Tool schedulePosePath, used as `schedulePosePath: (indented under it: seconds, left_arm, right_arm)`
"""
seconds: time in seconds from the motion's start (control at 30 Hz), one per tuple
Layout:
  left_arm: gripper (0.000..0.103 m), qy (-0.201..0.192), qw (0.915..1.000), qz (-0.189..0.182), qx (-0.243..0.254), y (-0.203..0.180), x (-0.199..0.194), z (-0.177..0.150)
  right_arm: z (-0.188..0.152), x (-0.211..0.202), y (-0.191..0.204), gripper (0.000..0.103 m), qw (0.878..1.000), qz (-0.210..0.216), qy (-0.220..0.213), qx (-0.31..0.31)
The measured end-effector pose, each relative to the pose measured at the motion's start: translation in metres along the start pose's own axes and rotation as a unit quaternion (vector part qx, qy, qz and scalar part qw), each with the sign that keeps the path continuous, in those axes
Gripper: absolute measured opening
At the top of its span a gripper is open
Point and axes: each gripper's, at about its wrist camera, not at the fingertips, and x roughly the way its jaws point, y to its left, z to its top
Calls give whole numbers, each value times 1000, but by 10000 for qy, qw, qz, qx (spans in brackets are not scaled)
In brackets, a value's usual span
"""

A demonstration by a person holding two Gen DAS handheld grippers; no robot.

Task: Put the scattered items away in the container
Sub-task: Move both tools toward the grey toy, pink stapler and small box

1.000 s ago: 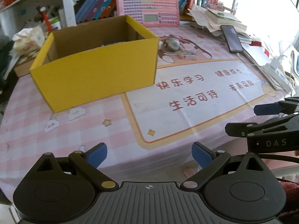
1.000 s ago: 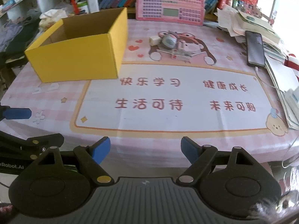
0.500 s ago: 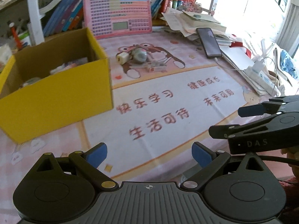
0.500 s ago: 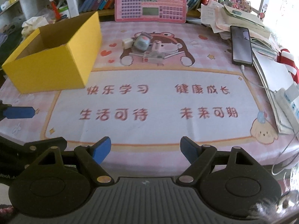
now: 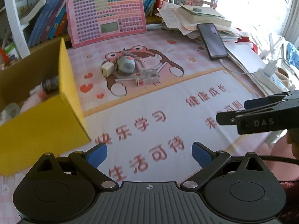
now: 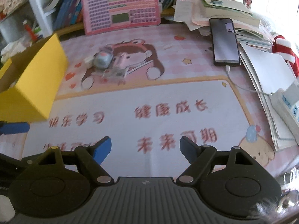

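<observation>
box: a yellow cardboard box (image 5: 46, 112) stands open-topped at the left of the counter (image 5: 186, 100); brown inside
box contents: a dark round lid or jar (image 5: 50, 83), something pink (image 5: 31, 102) and a pale round thing (image 5: 9, 112) lie inside; the rest is hidden by the box wall
loose items: a small heap (image 5: 130, 71) lies on the cartoon print of the mat, right of the box and apart from it; it holds a cream plug block (image 5: 107, 69), a grey-blue rounded thing (image 5: 126, 65) and a white-and-red plastic piece (image 5: 147, 77), all touching or just beside each other
left hand-held gripper: (image 5: 149, 155) its 2 blue pads stand wide apart with nothing between them; it hangs over the near edge of the mat, just beside the near corner of the box
right hand-held gripper: (image 6: 145, 150) pads apart, nothing between them; over the mat's red lettering, well short of the heap
mat: pink checked mat (image 6: 168, 112) with a white panel covers the counter
back edge: a pink keyboard toy (image 5: 105, 16) leans against a row of books (image 5: 48, 24)
right side: a phone (image 6: 225, 42) on a cable lies on a stack of papers (image 6: 214, 9); a power strip (image 6: 286, 100) sits at the far right
</observation>
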Motion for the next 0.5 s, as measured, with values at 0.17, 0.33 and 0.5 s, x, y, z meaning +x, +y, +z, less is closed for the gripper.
schedulePosePath:
  seconds: [0.17,0.33,0.5]
  left_arm:
    - [99,-70,9998,159,-110,-5,15,22]
    - [99,-97,9995,254,-147,-10,26,38]
    - [99,-143,9994,255,-196,-14,31,52]
  right_arm:
    - [20,16,-19,80,9998,146,-43,98]
    - [39,27,-30,80,9995,268,-112,159]
    - [59,36,-38,80,9989,348,-241,211]
